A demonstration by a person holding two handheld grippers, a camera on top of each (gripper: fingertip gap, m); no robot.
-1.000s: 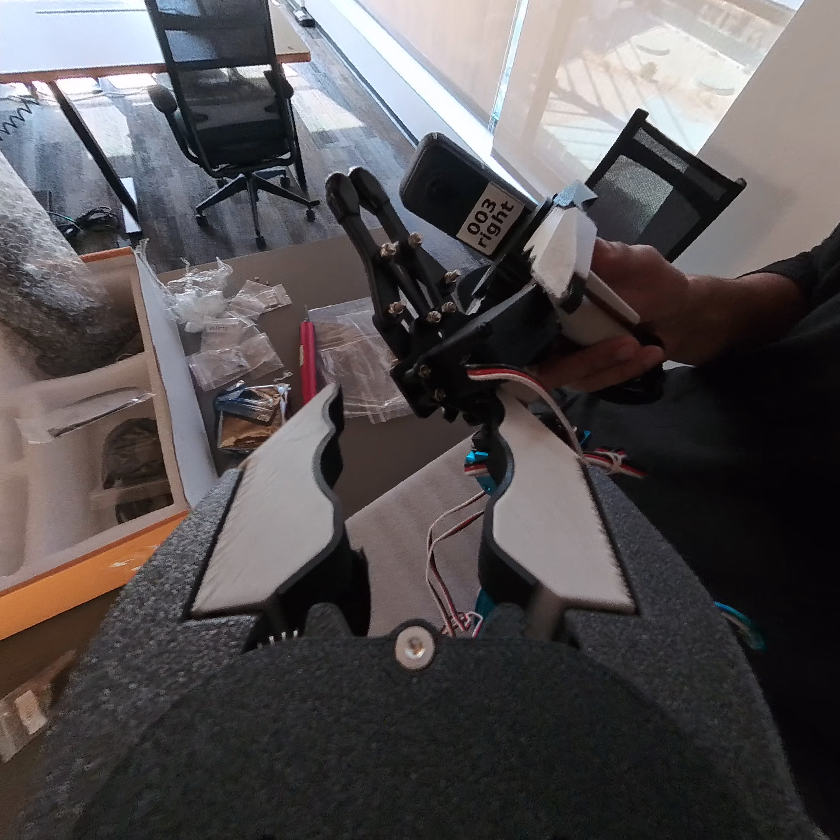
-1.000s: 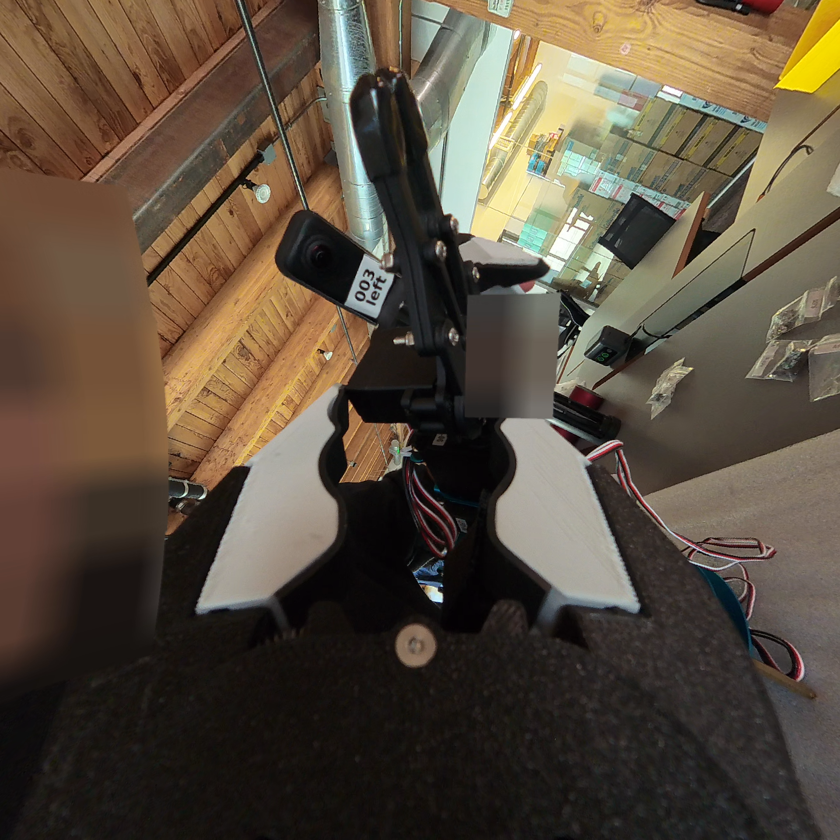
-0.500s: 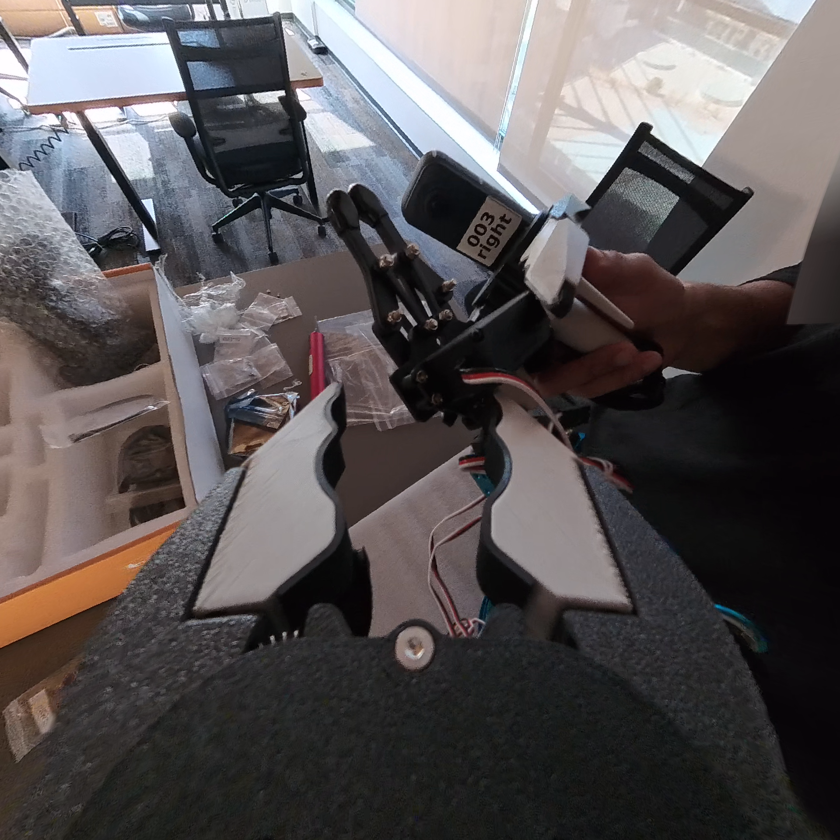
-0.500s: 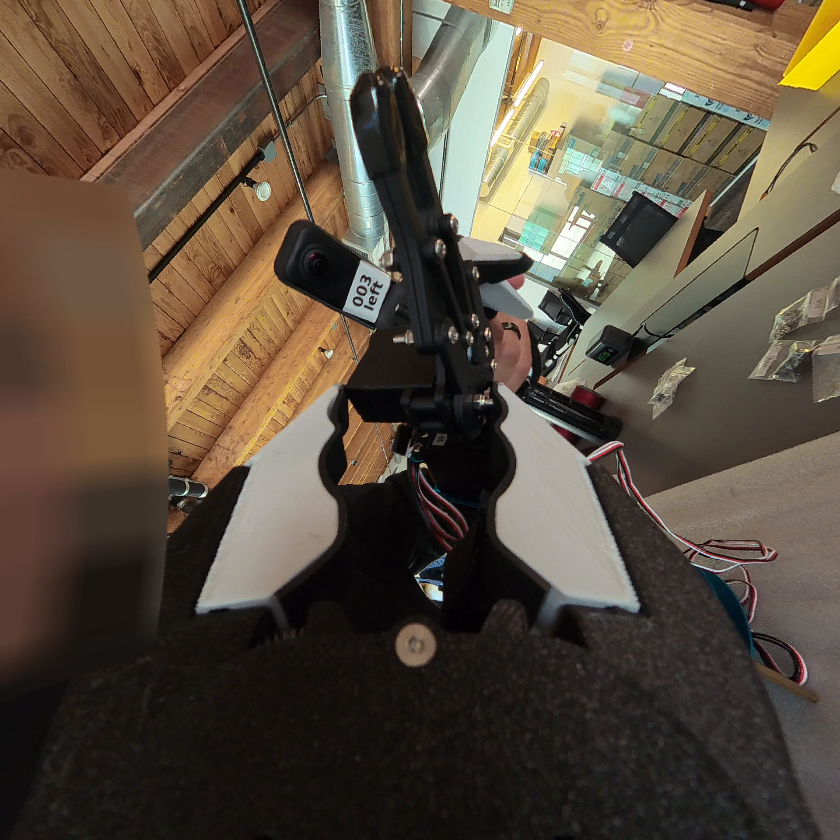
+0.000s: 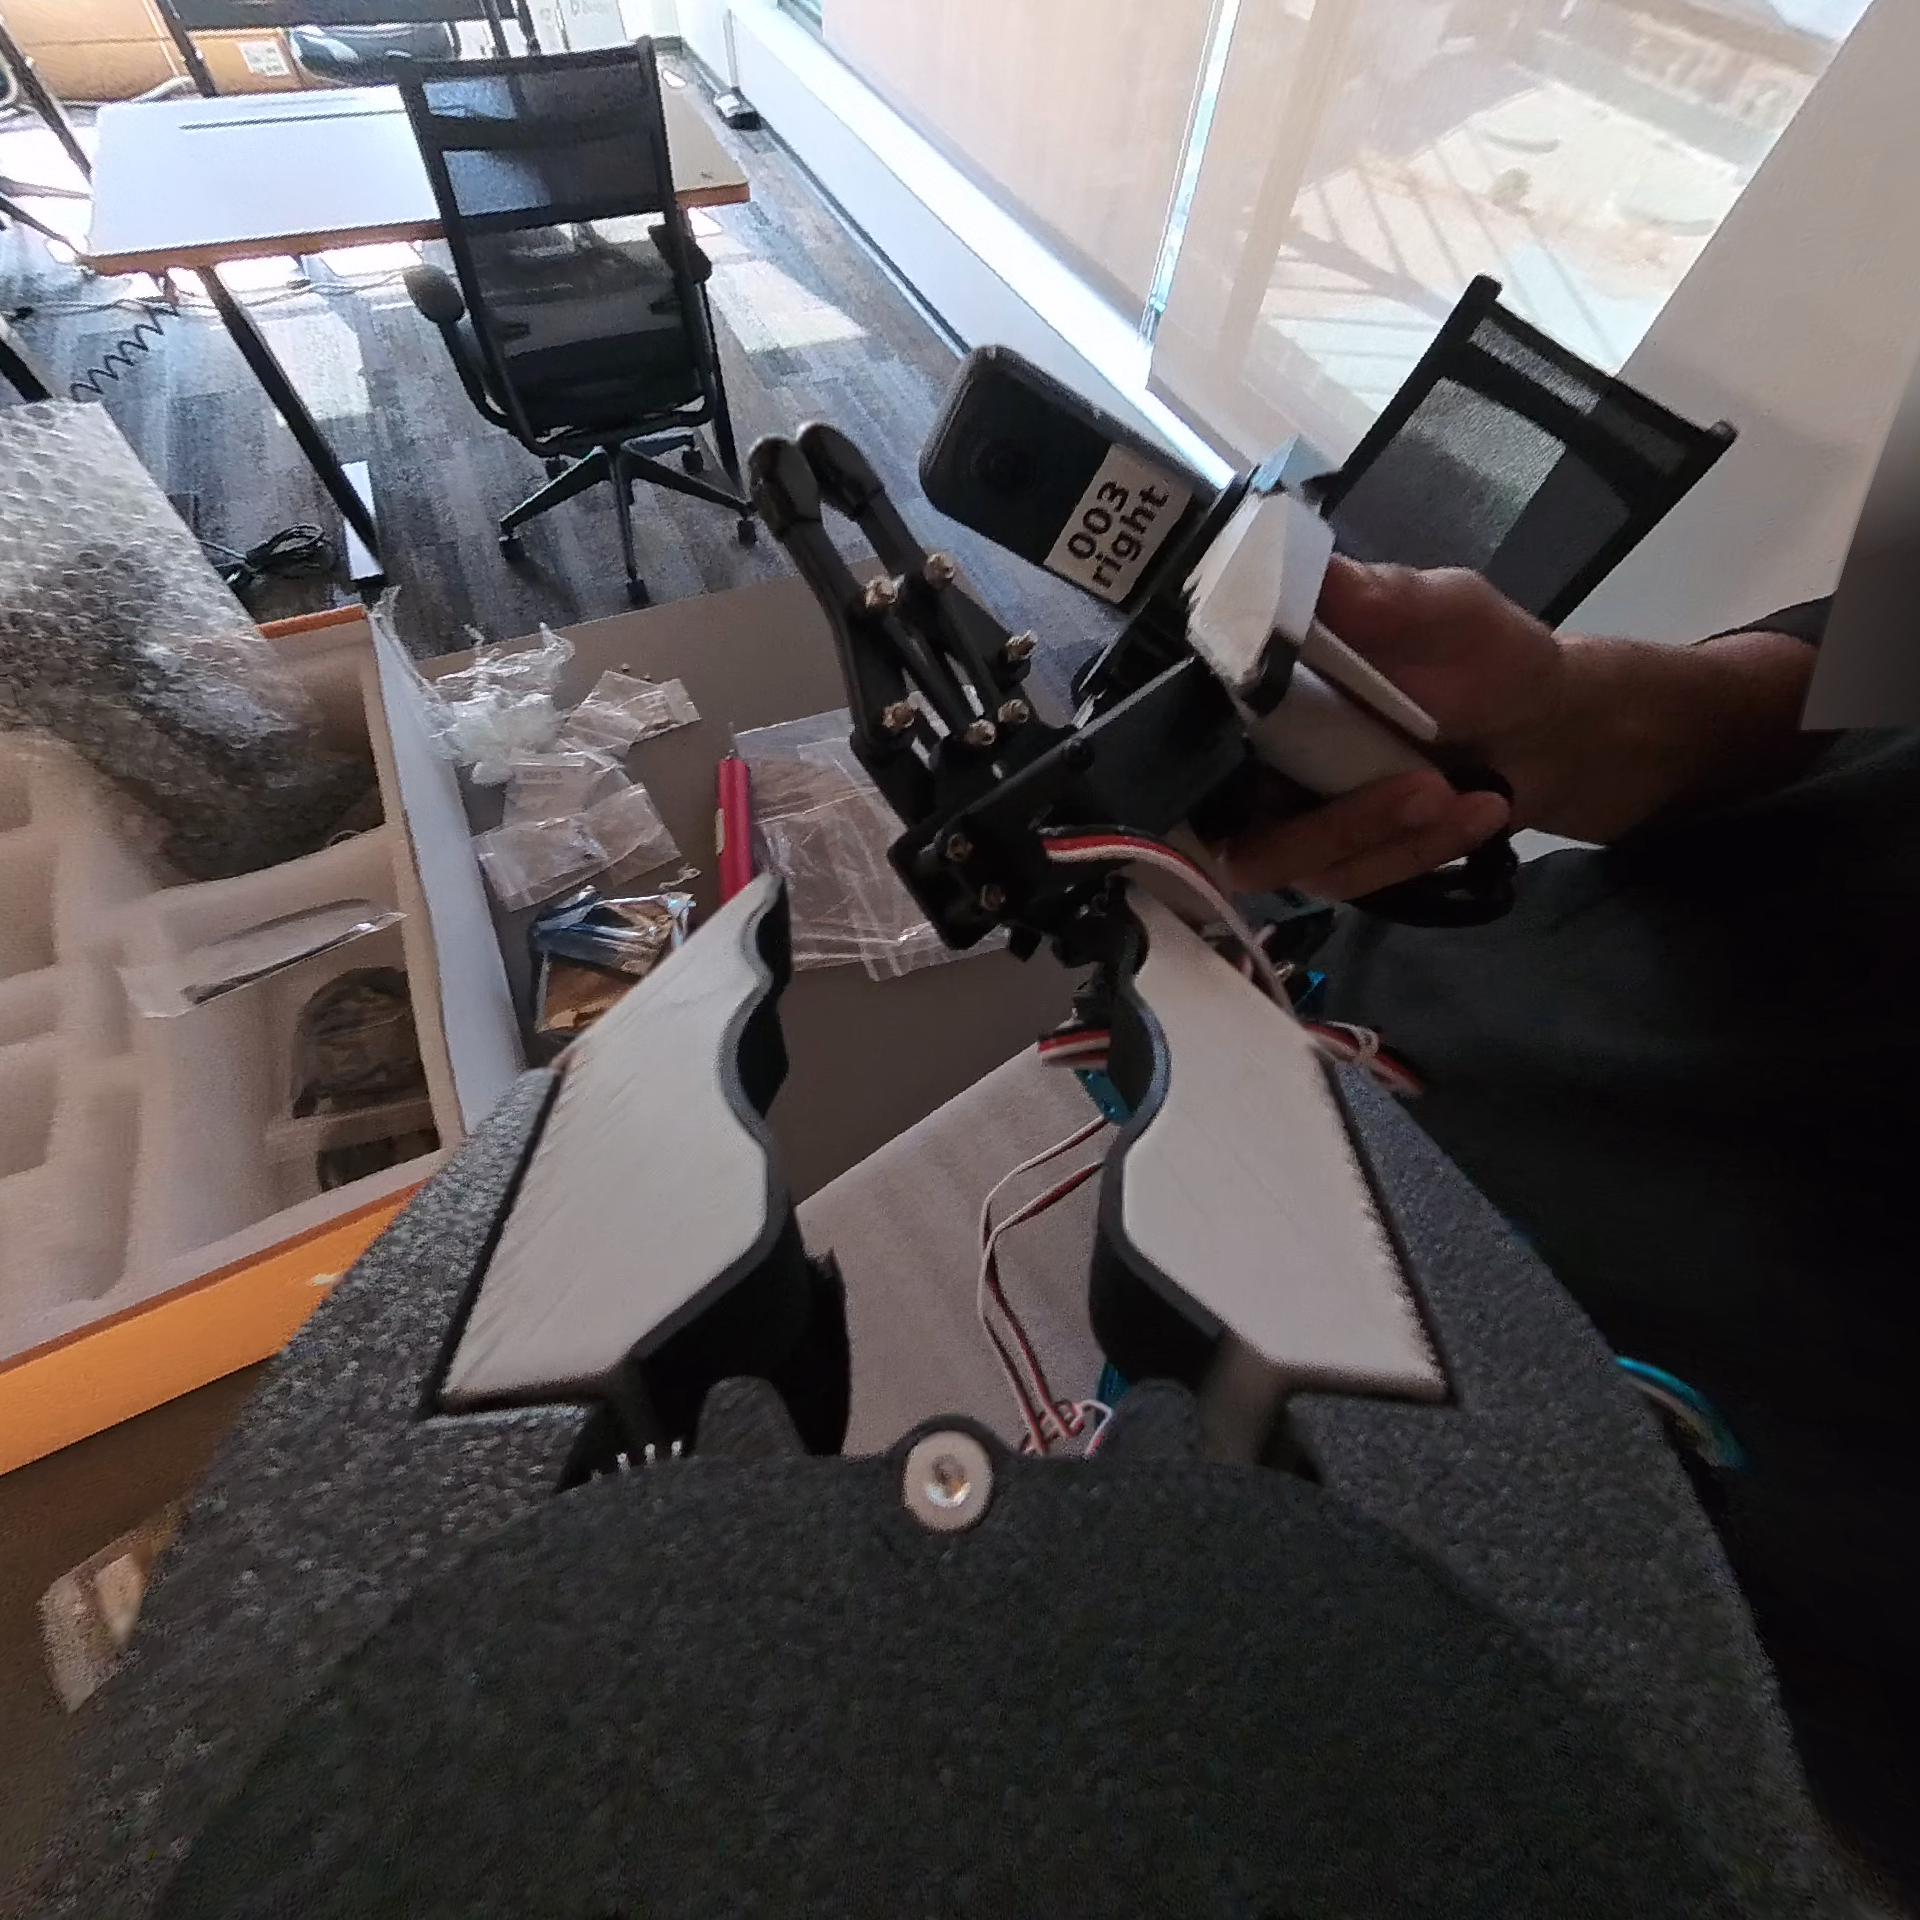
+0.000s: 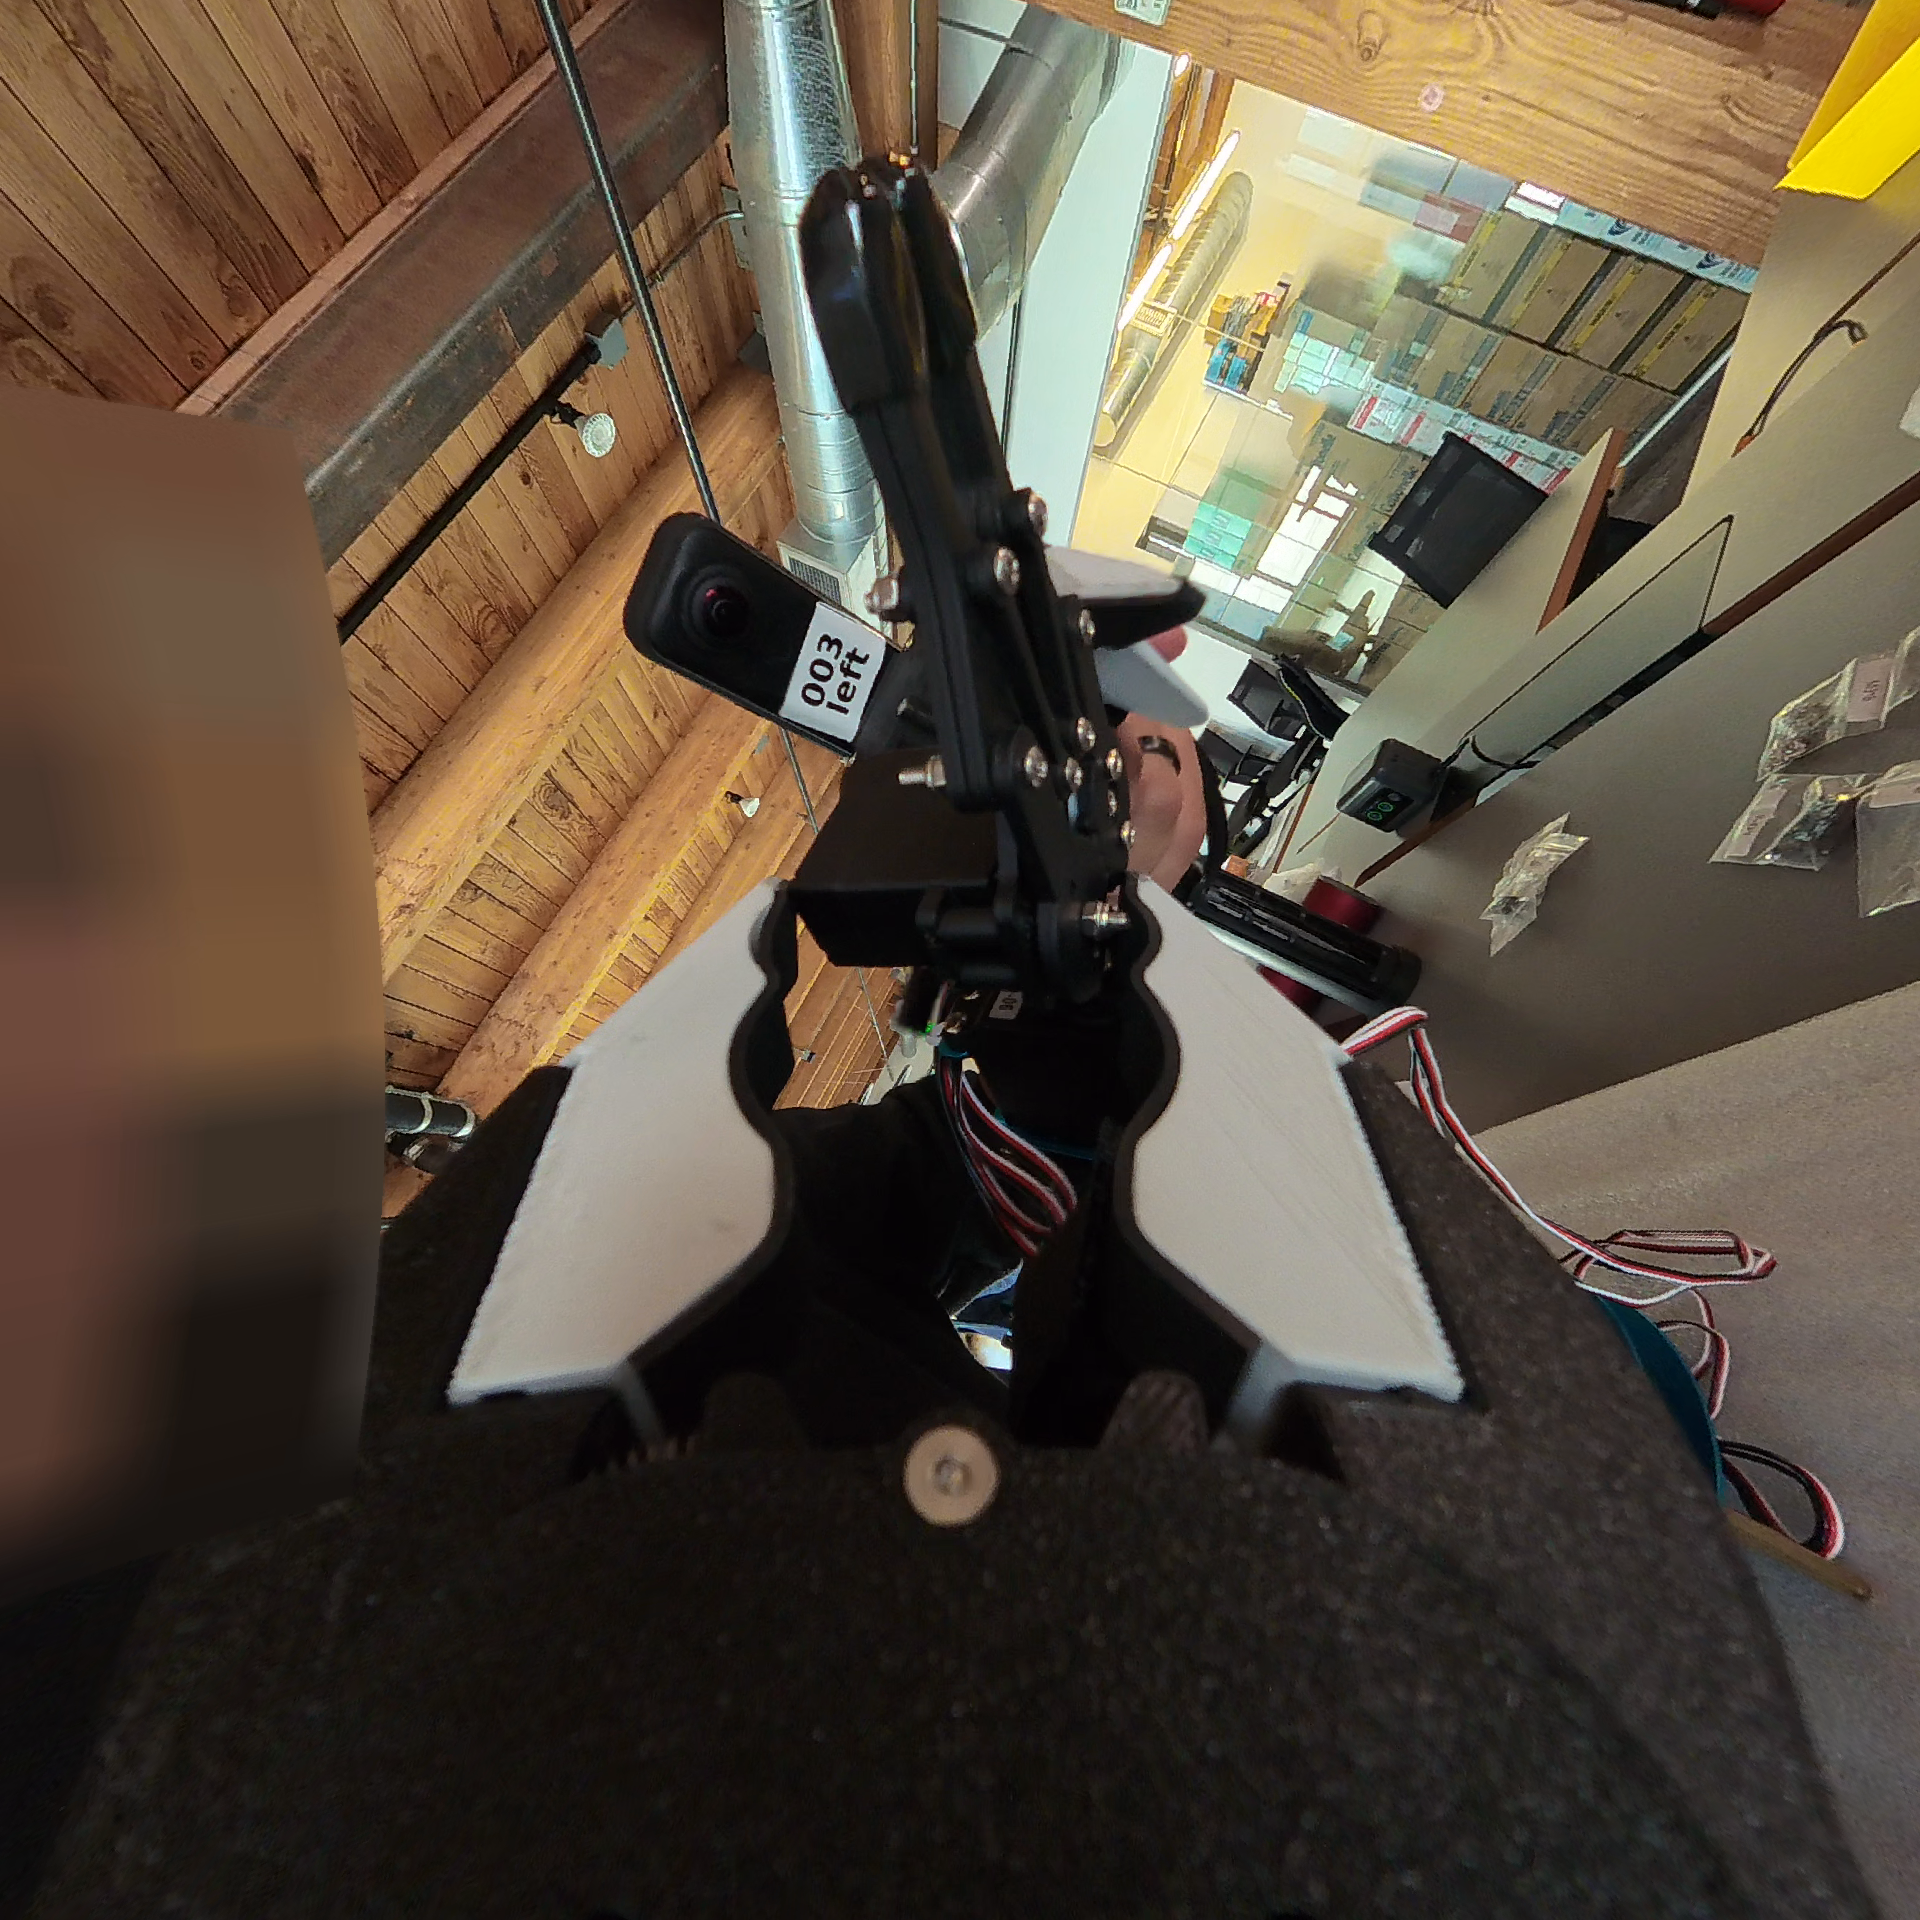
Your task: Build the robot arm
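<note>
A small black robot claw with a servo block and red-white-black wires is held up above the table. My right gripper is shut on its servo block, and the closed claw stands up beyond the fingertips. In the left wrist view a hand holds that gripper, whose white finger lies against the block. My left gripper is open, and its right fingertip is just under the claw's base. The left gripper's camera shows behind the claw.
An orange-edged box with white foam and bubble wrap stands at the left. Small plastic bags and a red pen lie on the brown table. A grey mat lies below. An office chair and a desk stand beyond.
The left wrist view has tilted up a little and shows more of the room. The claw and right gripper keep their hold and have shifted only slightly.
</note>
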